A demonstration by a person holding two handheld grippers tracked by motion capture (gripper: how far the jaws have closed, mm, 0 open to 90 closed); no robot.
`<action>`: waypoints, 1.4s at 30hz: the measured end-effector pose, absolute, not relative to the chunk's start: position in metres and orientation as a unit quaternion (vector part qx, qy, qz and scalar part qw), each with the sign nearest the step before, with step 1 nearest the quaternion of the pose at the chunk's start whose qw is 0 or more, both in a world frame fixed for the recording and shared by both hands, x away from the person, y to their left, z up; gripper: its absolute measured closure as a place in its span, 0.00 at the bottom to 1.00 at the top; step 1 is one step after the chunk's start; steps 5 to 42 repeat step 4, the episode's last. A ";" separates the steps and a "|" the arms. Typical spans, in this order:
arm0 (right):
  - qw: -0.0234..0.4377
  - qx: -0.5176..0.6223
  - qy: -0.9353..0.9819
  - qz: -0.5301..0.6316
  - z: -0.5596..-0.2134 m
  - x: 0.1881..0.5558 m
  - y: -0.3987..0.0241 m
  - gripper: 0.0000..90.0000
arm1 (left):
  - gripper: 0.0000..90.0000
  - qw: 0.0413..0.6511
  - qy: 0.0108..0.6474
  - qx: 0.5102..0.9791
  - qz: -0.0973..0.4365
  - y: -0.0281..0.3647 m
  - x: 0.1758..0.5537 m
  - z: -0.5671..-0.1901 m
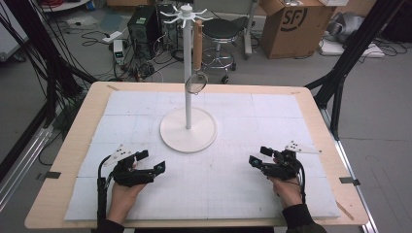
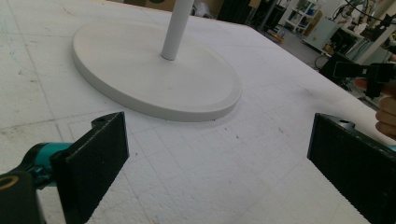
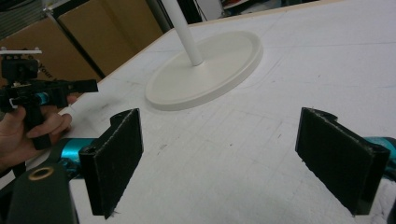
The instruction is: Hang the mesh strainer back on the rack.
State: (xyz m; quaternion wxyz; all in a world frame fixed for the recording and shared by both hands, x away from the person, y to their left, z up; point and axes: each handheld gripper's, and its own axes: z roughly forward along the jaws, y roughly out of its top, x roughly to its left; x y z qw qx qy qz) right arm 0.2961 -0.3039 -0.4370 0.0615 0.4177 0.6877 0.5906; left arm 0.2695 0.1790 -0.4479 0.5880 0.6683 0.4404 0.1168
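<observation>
Strainer, light and stiff, is seen in the high view hung by its wooden handle from the white rack, well apart from both grippers; the handle is judged the best hold. In the left gripper view, the left gripper is spread wide, nothing held. In the right gripper view, the right gripper likewise; open tabletop surrounds the base.

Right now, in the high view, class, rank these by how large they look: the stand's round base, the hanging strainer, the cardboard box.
1. Cardboard box, though it sits farther from the camera.
2. Stand's round base, close behind; the order is unsure.
3. Hanging strainer, clearly smallest.
</observation>
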 end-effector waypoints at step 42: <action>0.063 0.417 0.689 0.590 -0.437 0.296 -0.304 0.16 | 0.07 0.586 0.441 0.669 0.117 0.179 0.269 -0.448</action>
